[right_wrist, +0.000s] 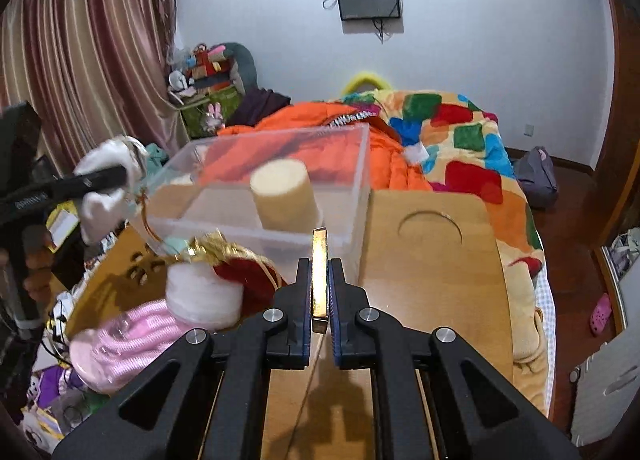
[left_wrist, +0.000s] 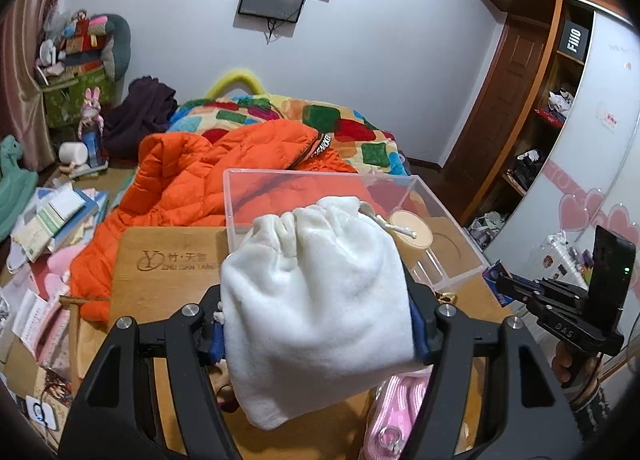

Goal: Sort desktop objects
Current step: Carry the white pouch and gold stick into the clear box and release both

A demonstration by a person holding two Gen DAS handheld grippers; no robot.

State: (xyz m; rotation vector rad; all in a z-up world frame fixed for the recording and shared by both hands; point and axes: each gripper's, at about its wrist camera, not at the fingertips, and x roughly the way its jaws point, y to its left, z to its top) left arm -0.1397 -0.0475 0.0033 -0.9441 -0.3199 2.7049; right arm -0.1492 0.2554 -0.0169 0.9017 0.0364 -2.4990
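The left gripper (left_wrist: 318,334) pinches a white drawstring pouch (left_wrist: 316,300) between its blue pads, holding it up off the bamboo lap table (left_wrist: 168,280) on the near side of the clear plastic box (left_wrist: 256,196), with the pouch's gathered neck leaning toward the box's rim. The right gripper (right_wrist: 320,300) is pressed together on a thin gold-coloured flat card or box (right_wrist: 320,272), edge-on to the camera, also just short of the clear box's near wall. Inside that box stands a cream-coloured cylinder (right_wrist: 282,196), toward its right half as the left wrist view shows it. Still on the table, to the left of the box's near corner, lie a white round pad (right_wrist: 204,296), a red and gold ornament (right_wrist: 240,264) and a pink knitted item (right_wrist: 124,336). To place the pouch well, I would lift it clear of the near wall, carry it over the bare left half of the box away from the cylinder, lower until the fabric sags onto the floor, then release; the trailing cord could catch on the rim. The gold piece should wait until the left gripper is out of the way.
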